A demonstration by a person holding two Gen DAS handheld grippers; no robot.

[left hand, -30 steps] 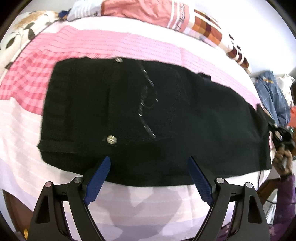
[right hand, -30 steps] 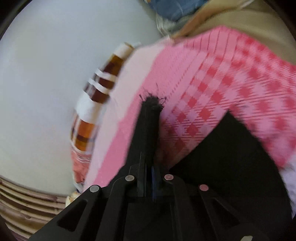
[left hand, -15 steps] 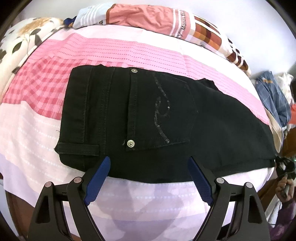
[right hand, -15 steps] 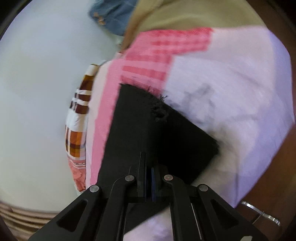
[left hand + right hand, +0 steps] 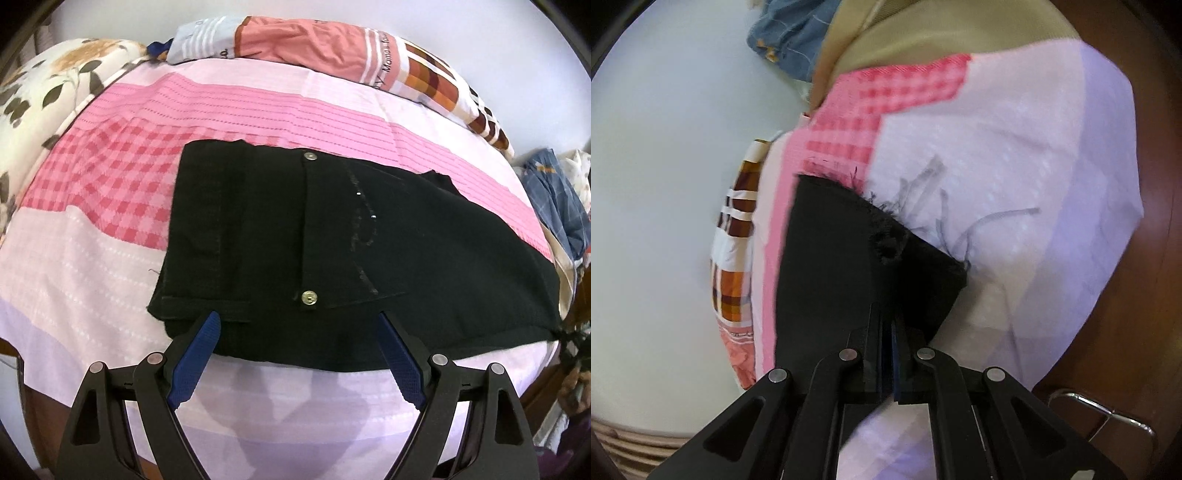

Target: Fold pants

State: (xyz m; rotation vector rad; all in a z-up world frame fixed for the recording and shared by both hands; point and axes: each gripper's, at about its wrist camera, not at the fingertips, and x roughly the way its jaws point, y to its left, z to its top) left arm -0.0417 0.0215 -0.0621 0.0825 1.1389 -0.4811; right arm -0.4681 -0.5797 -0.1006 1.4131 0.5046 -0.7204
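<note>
Black pants (image 5: 332, 243) lie flat on the pink bedsheet (image 5: 110, 192), back pocket and two metal buttons up, waistband to the left, legs running to the right edge of the bed. My left gripper (image 5: 295, 354) is open and empty, hovering just in front of the pants' near edge. My right gripper (image 5: 886, 321) is shut on the frayed leg end of the pants (image 5: 849, 258) at the bed's corner. In the left wrist view the right gripper shows only dimly at the far right.
A folded patchwork blanket (image 5: 369, 51) and a floral pillow (image 5: 44, 92) lie along the far side of the bed. A heap of blue clothes (image 5: 554, 199) sits off the right end. A wooden bed frame (image 5: 1126, 314) borders the corner.
The pants have been pulled flat and now lie further right in the left wrist view. The right gripper has lowered the leg end down onto the bed corner.
</note>
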